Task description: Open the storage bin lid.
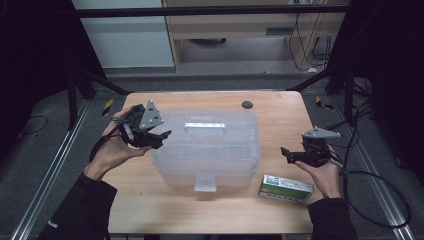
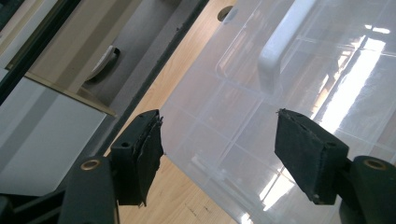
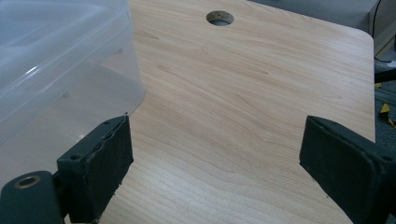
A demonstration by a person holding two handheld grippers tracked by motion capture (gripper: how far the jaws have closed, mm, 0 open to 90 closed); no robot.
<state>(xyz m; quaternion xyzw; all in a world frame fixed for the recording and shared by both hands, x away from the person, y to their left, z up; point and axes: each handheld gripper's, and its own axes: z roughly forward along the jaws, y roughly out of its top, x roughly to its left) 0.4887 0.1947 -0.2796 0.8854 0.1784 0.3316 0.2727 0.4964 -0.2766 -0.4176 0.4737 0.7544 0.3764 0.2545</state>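
A clear plastic storage box (image 1: 207, 150) with a lid, a white handle (image 1: 204, 125) and a front latch (image 1: 205, 182) sits mid-table. My left gripper (image 1: 159, 138) hovers at the box's left end, jaws open, nothing between them; in the left gripper view its fingers (image 2: 140, 154) frame the lid (image 2: 289, 93) from above. My right gripper (image 1: 288, 154) is held right of the box, open and empty, over bare wood (image 3: 243, 107), with the box's corner (image 3: 60, 70) at its left. A small green and white carton (image 1: 286, 188) lies flat near the right hand.
The wooden table (image 1: 150, 205) has a round cable hole (image 1: 247, 105) at the back right. Black frame bars, cables and a cabinet stand beyond the far edge. Cables trail on the floor to the right of the table.
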